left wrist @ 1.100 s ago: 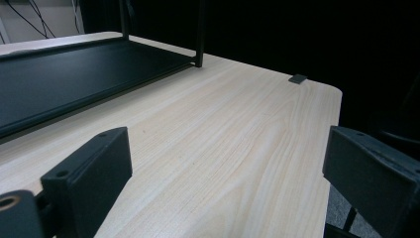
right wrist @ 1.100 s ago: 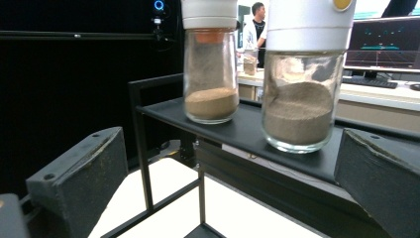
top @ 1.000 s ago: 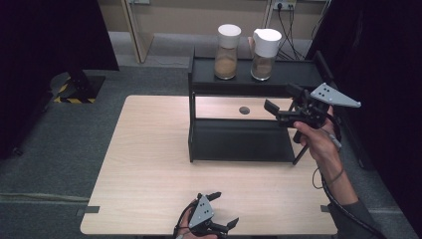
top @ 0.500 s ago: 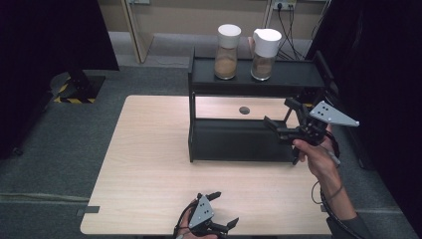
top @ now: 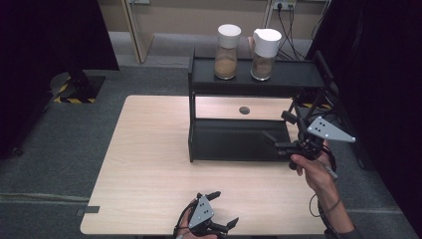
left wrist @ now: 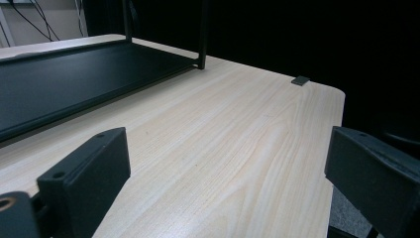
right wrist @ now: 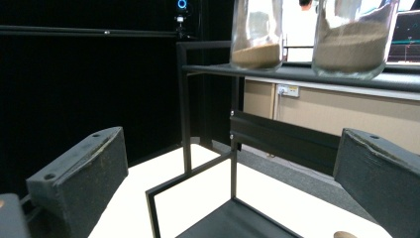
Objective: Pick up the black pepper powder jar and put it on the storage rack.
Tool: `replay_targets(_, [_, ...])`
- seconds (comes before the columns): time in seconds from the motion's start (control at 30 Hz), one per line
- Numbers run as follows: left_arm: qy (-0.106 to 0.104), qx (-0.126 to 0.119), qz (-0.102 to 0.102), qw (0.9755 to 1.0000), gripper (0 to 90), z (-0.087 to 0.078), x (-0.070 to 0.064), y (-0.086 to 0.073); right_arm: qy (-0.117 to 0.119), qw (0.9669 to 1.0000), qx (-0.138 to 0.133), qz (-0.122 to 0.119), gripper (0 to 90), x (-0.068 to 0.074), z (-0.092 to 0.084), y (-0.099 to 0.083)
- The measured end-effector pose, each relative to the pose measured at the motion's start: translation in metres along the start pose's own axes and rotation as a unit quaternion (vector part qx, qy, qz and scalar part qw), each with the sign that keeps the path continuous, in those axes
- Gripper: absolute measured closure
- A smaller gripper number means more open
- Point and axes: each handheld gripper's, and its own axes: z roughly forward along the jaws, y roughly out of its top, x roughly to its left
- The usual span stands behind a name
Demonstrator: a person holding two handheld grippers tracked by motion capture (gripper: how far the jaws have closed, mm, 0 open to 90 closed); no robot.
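Note:
A black two-tier rack (top: 259,79) stands at the back right of the wooden table (top: 149,149). Its top shelf carries two glass jars with white lids, each part-filled with brown grains: the left jar (top: 227,46) (right wrist: 256,34) and the right jar (top: 263,49) (right wrist: 354,39). My right gripper (top: 278,128) (right wrist: 228,153) is open and empty. It hangs in front of the rack's right end, at lower-shelf height and below the jars. My left gripper (top: 225,208) (left wrist: 228,148) rests open and empty at the table's front edge, facing right along the tabletop.
A dark round spot (top: 244,110) marks the table behind the rack's lower shelf (left wrist: 74,79). Small grey tape pieces sit at two table corners (top: 93,209) (left wrist: 300,80). Dark curtains close off both sides. Grey carpet surrounds the table.
My right gripper has come down and back toward the person, from top-shelf height to the lower shelf's level. The left gripper has stayed put.

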Motion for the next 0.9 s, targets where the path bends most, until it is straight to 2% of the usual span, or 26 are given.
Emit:
replay_targets(0.47, [0.001, -0.001, 0.000, 1.0000, 3.2, 0.000, 0.000, 0.000, 0.008, 1.0000, 0.004, 0.004, 0.8, 0.009, -0.009, -0.018])
replay_targets(0.9, [0.002, -0.002, 0.000, 1.0000, 3.3, 0.000, 0.000, 0.000, 0.015, 0.9997, 0.017, -0.005, 0.8, 0.019, -0.021, -0.033])
